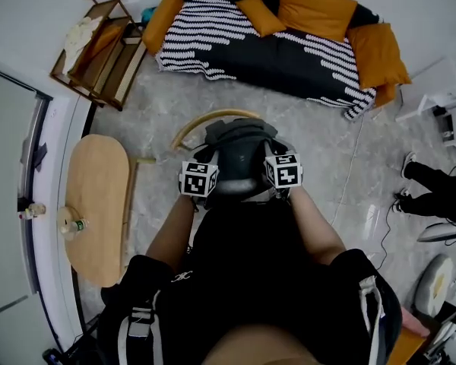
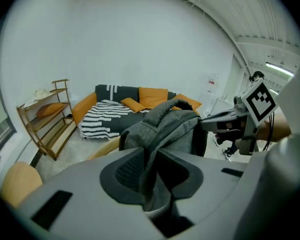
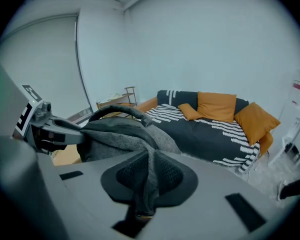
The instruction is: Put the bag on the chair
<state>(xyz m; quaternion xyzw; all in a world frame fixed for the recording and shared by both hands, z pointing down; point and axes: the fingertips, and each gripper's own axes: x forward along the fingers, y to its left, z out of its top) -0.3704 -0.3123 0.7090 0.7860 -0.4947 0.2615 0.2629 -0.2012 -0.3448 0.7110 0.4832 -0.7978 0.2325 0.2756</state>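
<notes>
A grey backpack (image 1: 239, 152) hangs between my two grippers, over a chair whose curved wooden back (image 1: 205, 119) shows just beyond it. My left gripper (image 1: 205, 176) holds the bag's left side and my right gripper (image 1: 280, 172) its right side. In the left gripper view the pads (image 2: 127, 173) pinch a fold of the grey fabric (image 2: 165, 126), and the chair's back (image 2: 104, 148) peeks out below. The right gripper view shows its pads (image 3: 169, 173) clamped on a strap of the bag (image 3: 117, 134). The chair's seat is hidden under the bag.
A black-and-white striped sofa with orange cushions (image 1: 289, 33) stands at the far wall, with a wooden shelf (image 1: 99, 44) to its left. An oval wooden table (image 1: 95, 204) bears a bottle (image 1: 71, 225). A person's feet (image 1: 422, 185) and a floor cable (image 1: 353, 169) are at the right.
</notes>
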